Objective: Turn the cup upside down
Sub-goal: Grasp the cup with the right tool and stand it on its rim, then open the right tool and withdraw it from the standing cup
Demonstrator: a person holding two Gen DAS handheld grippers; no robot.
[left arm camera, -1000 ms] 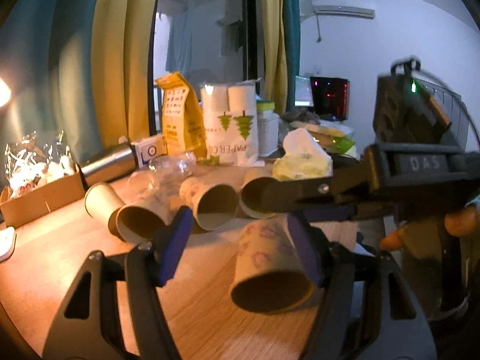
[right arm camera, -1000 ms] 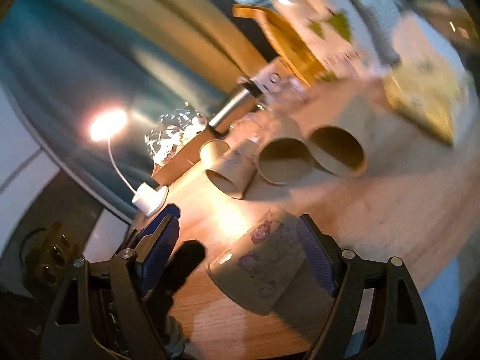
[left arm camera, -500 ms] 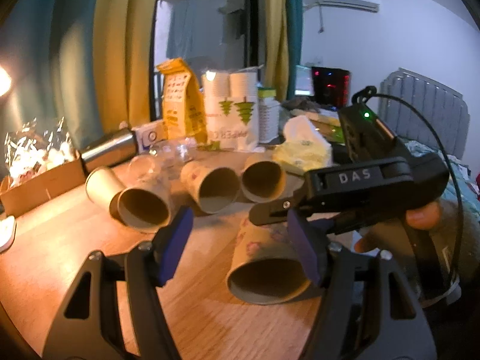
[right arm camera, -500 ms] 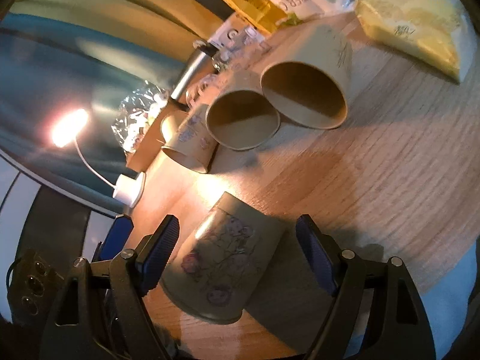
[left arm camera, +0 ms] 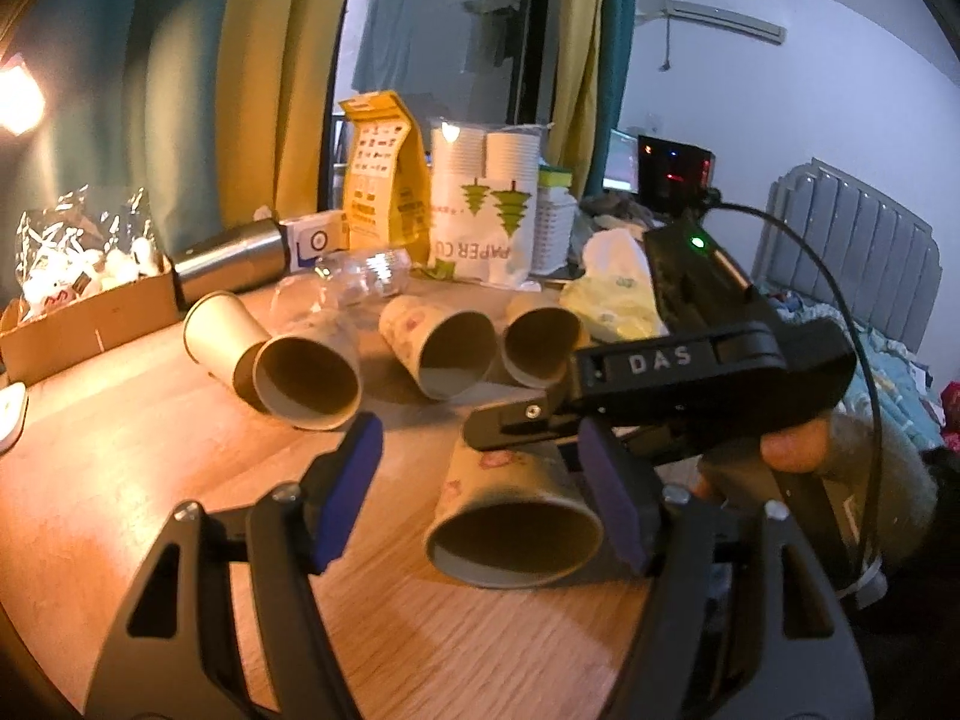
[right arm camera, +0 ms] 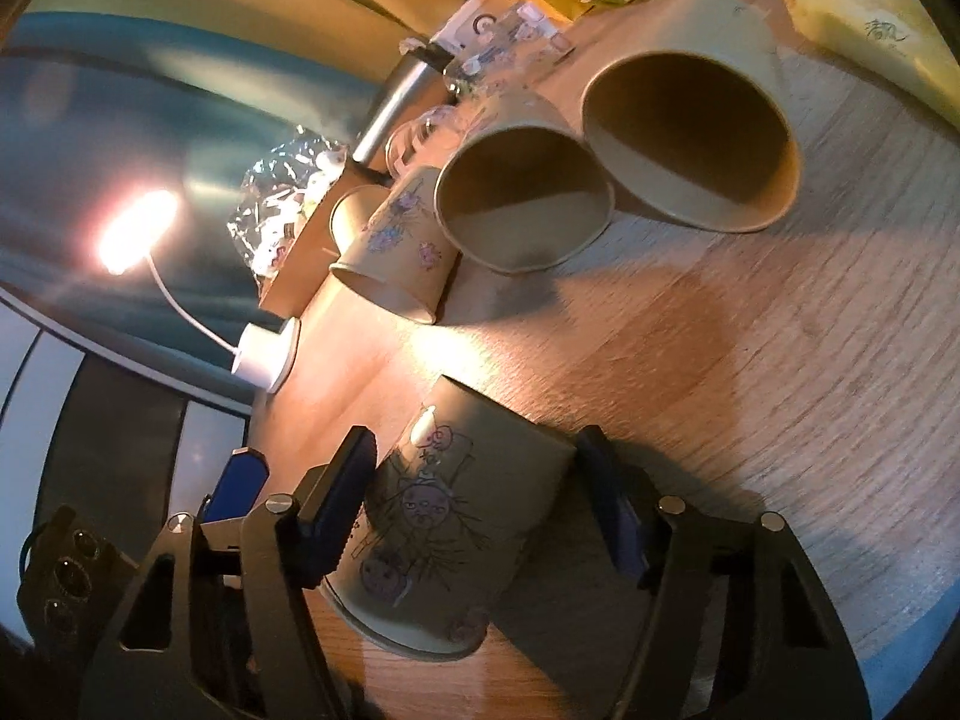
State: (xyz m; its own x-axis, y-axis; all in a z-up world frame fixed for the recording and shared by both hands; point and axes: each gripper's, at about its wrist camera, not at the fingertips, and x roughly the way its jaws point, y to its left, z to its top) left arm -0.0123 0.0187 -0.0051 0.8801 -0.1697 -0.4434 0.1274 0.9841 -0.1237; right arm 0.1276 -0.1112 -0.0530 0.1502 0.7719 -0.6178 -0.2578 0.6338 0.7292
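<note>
A paper cup with a cartoon print [left arm camera: 510,516] lies on its side on the wooden table [left arm camera: 150,450], mouth toward the left wrist camera. It also shows in the right wrist view [right arm camera: 444,528]. My left gripper [left arm camera: 486,492] is open, its blue pads on either side of the cup's mouth end. My right gripper [right arm camera: 480,516] is open and straddles the cup's body, with its pads close to the cup's sides. In the left wrist view the right gripper's body [left arm camera: 690,390] reaches over the cup from the right.
Several more paper cups [left arm camera: 312,378] lie on their sides behind. Behind them are a metal flask [left arm camera: 234,264], a cardboard box [left arm camera: 78,318], a yellow bag [left arm camera: 384,180], a pack of paper cups [left arm camera: 486,204] and a yellow tissue pack [left arm camera: 612,300]. A lamp [right arm camera: 138,228] glows at left.
My right gripper has swung down and closed in over the lying cup, which now sits between its pads. The left gripper has barely moved. The cup still lies on the table.
</note>
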